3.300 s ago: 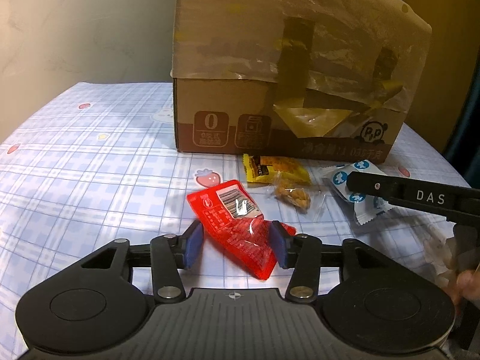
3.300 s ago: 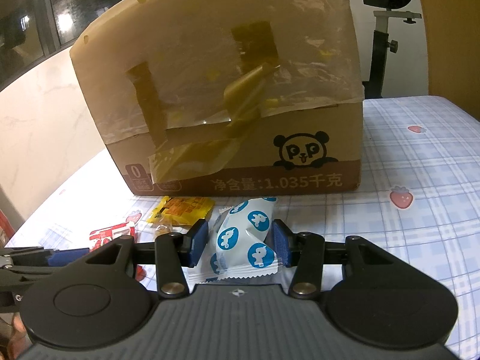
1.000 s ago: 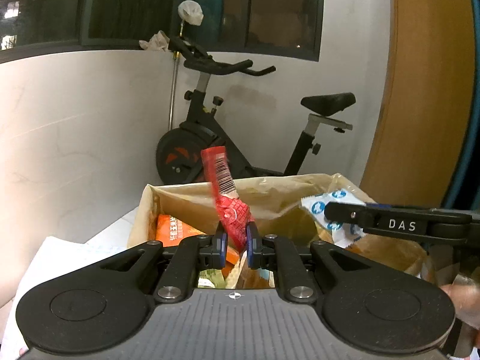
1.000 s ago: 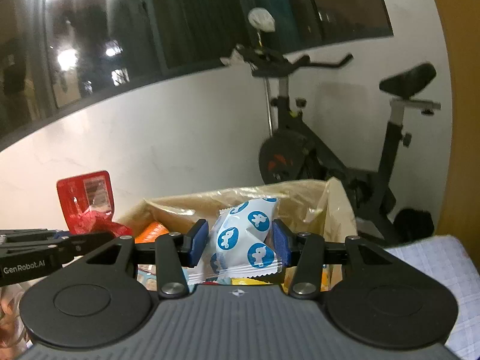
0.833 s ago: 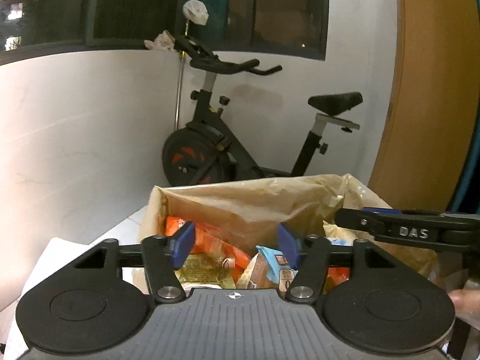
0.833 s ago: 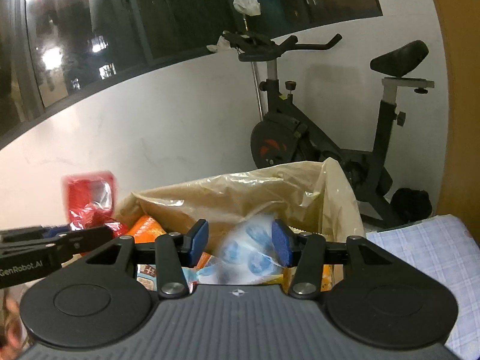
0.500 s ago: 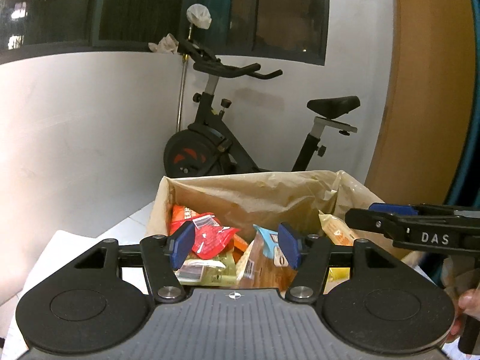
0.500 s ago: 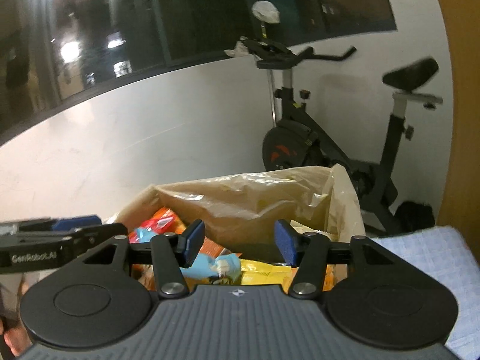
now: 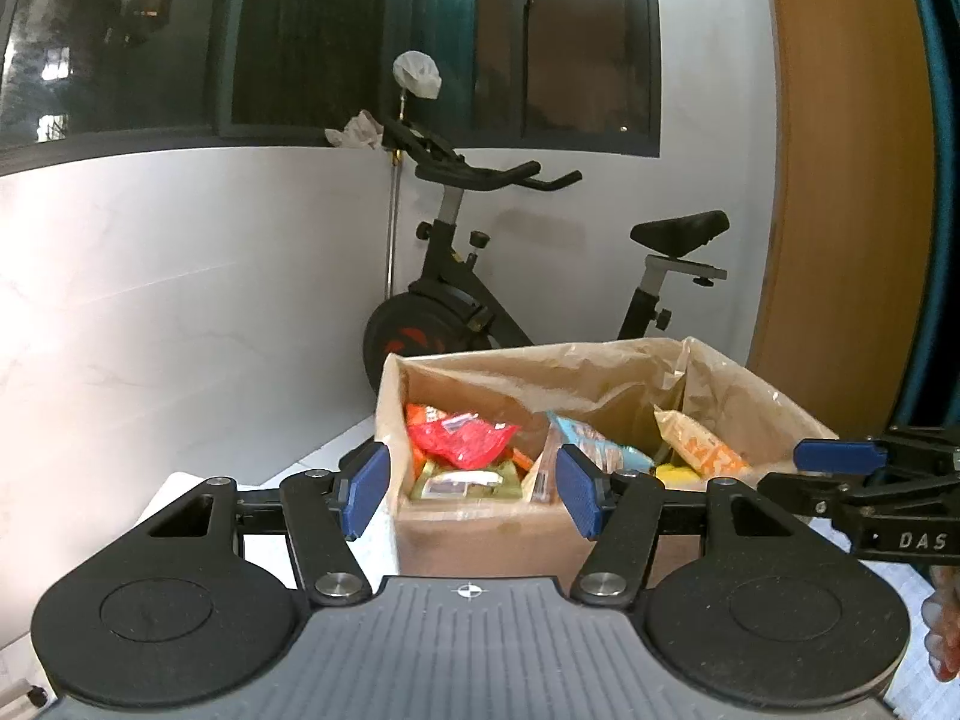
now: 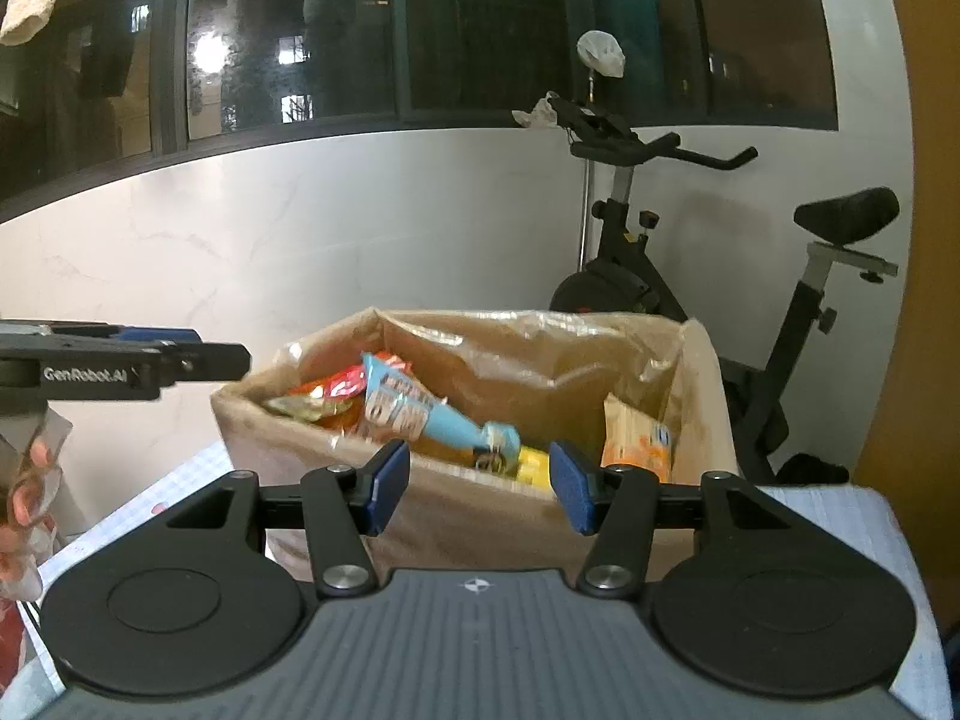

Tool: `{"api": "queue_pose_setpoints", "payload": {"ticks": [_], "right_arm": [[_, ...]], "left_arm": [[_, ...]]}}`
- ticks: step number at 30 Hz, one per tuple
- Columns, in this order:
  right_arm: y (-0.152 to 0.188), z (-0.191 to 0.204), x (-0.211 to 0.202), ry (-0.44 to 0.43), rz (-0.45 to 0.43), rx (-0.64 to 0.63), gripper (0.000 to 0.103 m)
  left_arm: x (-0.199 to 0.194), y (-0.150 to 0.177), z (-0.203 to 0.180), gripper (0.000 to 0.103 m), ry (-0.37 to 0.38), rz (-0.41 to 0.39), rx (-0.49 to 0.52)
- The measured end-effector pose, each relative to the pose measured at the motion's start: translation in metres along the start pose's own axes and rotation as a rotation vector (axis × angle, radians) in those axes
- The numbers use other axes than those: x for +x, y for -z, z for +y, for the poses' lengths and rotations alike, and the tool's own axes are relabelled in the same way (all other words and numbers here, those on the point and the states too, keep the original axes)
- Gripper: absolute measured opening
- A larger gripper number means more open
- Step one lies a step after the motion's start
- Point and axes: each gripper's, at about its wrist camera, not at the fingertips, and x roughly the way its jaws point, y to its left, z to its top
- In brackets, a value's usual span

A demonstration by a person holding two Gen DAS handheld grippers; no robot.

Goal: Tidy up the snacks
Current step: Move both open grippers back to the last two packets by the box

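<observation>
The left gripper (image 9: 471, 492) and the right gripper (image 10: 480, 485) both stand with jaws apart and nothing between the pads, positioned just in front of the cardboard box (image 9: 480, 531). The red snack packet (image 9: 459, 438) lies inside the box among other wrapped snacks (image 10: 420, 411).

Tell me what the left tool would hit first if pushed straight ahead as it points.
Probably the near wall of the cardboard box, directly ahead between the open left tool fingers; depth is unclear, so it might clear the rim and meet the snacks inside.
</observation>
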Motion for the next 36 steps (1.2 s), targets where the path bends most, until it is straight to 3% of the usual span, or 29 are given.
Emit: {"api": "queue_pose_setpoints", "payload": {"ticks": [10, 30, 36], "right_arm": [[0.031, 0.009, -0.018, -0.022, -0.016, 0.013, 0.055], [0.113, -0.008, 0.028, -0.012, 0.161, 0.107, 0.055], [0.133, -0.013, 0.043, -0.011, 0.203, 0.146, 0.055]], "left_arm": [[-0.012, 0.037, -0.001, 0.064, 0.007, 0.022, 0.008], [0.036, 0.113, -0.001, 0.063, 0.055, 0.22, -0.035], [0.048, 0.132, 0.001, 0.057, 0.077, 0.263, -0.039]]}}
